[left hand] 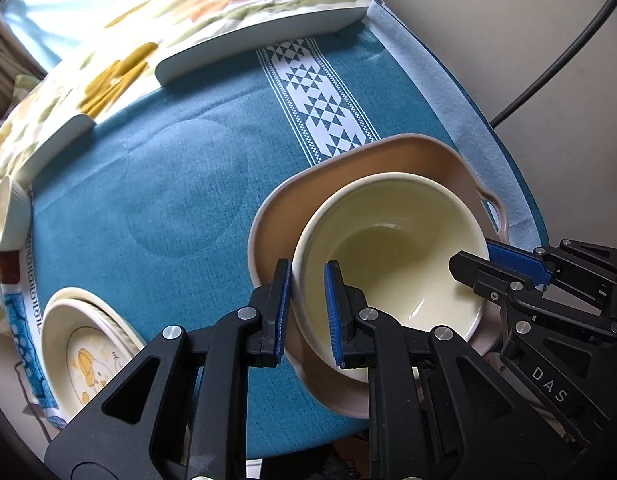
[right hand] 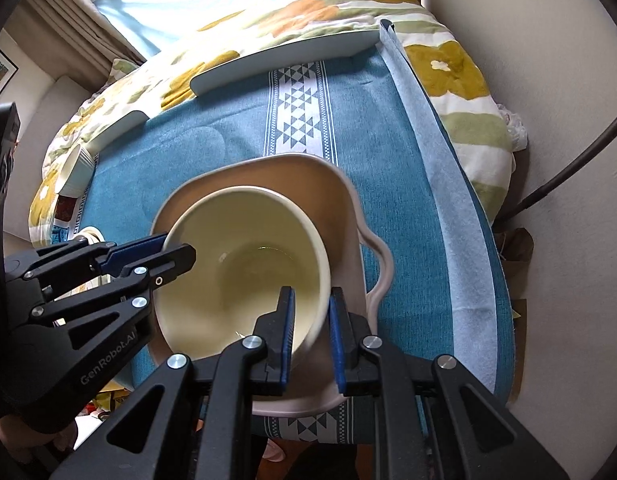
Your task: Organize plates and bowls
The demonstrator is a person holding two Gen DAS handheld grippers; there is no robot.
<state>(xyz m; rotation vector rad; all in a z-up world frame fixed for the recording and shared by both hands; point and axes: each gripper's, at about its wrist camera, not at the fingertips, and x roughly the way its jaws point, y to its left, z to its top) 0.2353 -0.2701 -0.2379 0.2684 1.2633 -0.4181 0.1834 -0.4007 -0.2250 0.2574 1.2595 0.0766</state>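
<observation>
Here glossy cream bowl [left hand: 392, 248] inside matte pink handled dish [left hand: 440, 164].

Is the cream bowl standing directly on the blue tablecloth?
No, the cream bowl sits inside the pink handled dish, which lies on the blue tablecloth.

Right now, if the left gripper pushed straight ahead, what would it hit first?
The left gripper already straddles the bowl rim, so its fingers would slide along the wall. Past that comes the far side of the pink dish under it, though depth is hard to judge.
</observation>
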